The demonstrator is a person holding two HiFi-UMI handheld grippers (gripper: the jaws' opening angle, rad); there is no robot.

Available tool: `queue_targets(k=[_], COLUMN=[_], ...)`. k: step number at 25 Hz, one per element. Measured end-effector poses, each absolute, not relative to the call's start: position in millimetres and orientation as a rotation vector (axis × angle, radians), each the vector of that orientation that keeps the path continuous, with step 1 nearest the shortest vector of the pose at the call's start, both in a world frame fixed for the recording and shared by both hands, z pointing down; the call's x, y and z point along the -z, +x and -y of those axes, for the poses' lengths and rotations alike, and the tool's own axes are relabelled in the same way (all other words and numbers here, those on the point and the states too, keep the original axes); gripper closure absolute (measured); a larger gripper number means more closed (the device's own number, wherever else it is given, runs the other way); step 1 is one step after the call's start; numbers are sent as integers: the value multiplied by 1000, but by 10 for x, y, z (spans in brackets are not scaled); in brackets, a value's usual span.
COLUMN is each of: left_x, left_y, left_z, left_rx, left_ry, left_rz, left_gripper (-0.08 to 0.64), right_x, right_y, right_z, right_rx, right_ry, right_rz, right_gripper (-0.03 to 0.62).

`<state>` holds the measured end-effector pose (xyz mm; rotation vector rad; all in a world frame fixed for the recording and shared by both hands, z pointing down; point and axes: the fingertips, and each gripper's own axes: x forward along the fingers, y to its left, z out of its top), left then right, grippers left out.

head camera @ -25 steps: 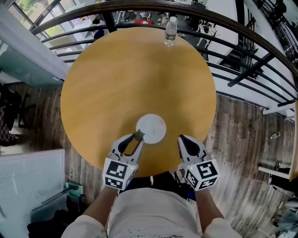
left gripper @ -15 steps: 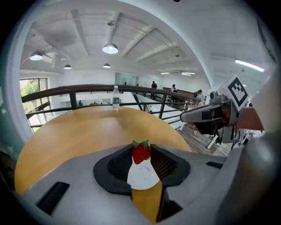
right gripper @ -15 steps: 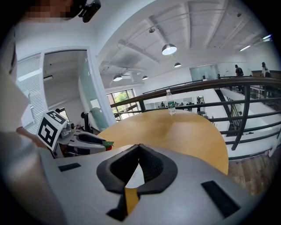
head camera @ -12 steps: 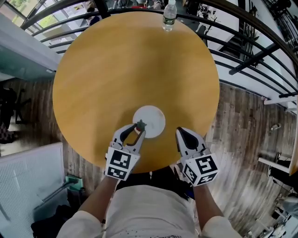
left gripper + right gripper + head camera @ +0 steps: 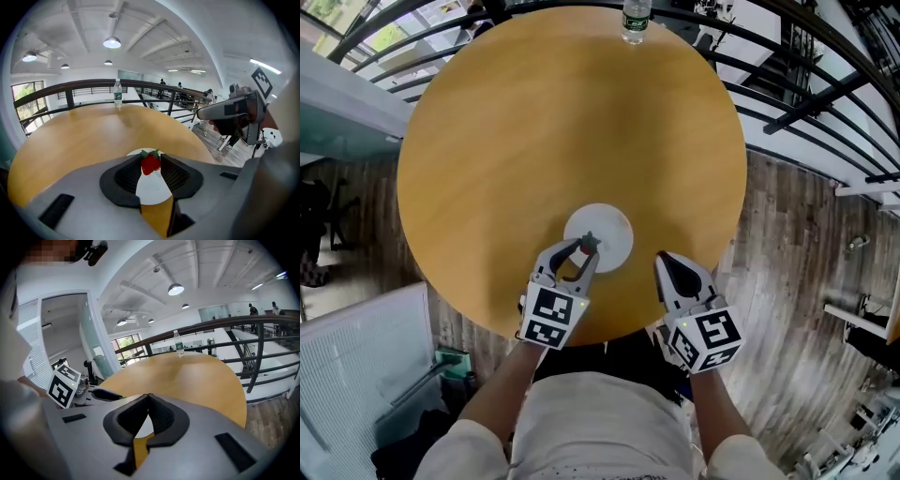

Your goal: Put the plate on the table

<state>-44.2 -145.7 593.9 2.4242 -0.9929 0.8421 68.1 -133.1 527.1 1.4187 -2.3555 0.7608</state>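
Note:
A small white plate (image 5: 609,228) lies on the round wooden table (image 5: 534,131), near its front edge. My left gripper (image 5: 586,247) is shut on a red strawberry (image 5: 588,243) with green leaves, held just above the plate's near left part. In the left gripper view the strawberry (image 5: 150,163) sits pinched between the black pads, with the plate (image 5: 153,188) showing below it. My right gripper (image 5: 664,262) hovers to the right of the plate, over the table's edge. Its jaws are shut with nothing between them, and a sliver of the plate (image 5: 143,427) shows under them.
A clear water bottle (image 5: 635,21) stands at the table's far edge. A dark curved railing (image 5: 825,103) runs behind and to the right of the table. Wooden floor lies below, and a white panel (image 5: 356,375) stands at the left.
My left gripper has carried the strawberry a little forward and right, from the plate's rim to over the plate. The right gripper has hardly moved.

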Motion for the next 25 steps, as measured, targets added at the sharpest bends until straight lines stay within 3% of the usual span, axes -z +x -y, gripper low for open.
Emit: queue_targets(k=[25], left_x=[-6660], left_y=[-240], left_z=[1579], left_rx=[-1072], left_ry=[2409], left_rz=[867], left_gripper=[416], right_x=[-5524], right_y=[915], right_z=[1261], right_rx=[-854], right_ry=[1474], right_rz=[2296], right_gripper=[572])
